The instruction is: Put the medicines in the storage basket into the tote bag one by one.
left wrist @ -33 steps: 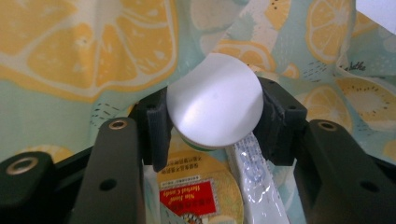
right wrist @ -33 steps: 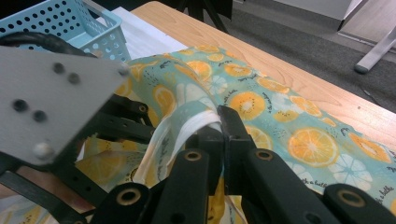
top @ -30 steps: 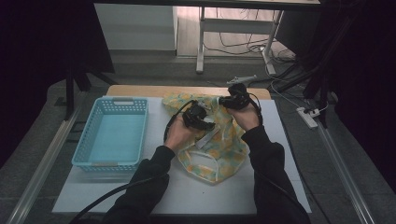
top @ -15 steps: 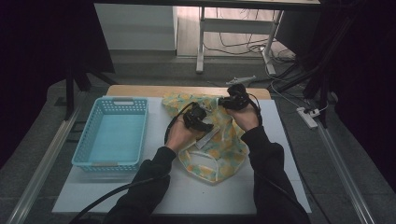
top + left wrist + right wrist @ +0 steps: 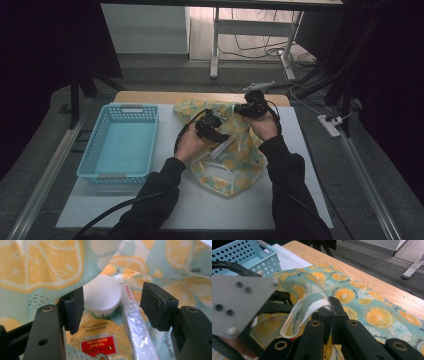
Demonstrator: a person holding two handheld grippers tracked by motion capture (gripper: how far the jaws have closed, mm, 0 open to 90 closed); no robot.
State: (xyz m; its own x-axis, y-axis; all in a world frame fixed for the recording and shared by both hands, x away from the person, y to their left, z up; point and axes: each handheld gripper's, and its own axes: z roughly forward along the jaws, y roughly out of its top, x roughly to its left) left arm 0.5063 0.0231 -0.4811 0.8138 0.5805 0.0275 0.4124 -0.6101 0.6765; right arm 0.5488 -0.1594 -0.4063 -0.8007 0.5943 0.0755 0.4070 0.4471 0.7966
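Bag (image 5: 227, 155) edge pinched by right tongs (image 5: 331, 305); left tongs (image 5: 111, 307), just spreading, straddle white-capped bottle (image 5: 102, 296) beside tube (image 5: 135, 317).

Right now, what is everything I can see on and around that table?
Fabric bag: one, pale teal with orange-slice print, middle of the table, its mouth held up.
Bottle with white cap: one, inside the bag, between the left jaws.
Tube: one, white with red print, inside the bag beside the bottle.
Basket: one, light blue, perforated, left of the bag.
Table: one, white sheet over a wooden top.
Power strip: one, white, on the floor at right.
Left tongs: black, open, reaching into the bag; jaws have just been opening.
Right tongs: black, shut on the bag's rim.
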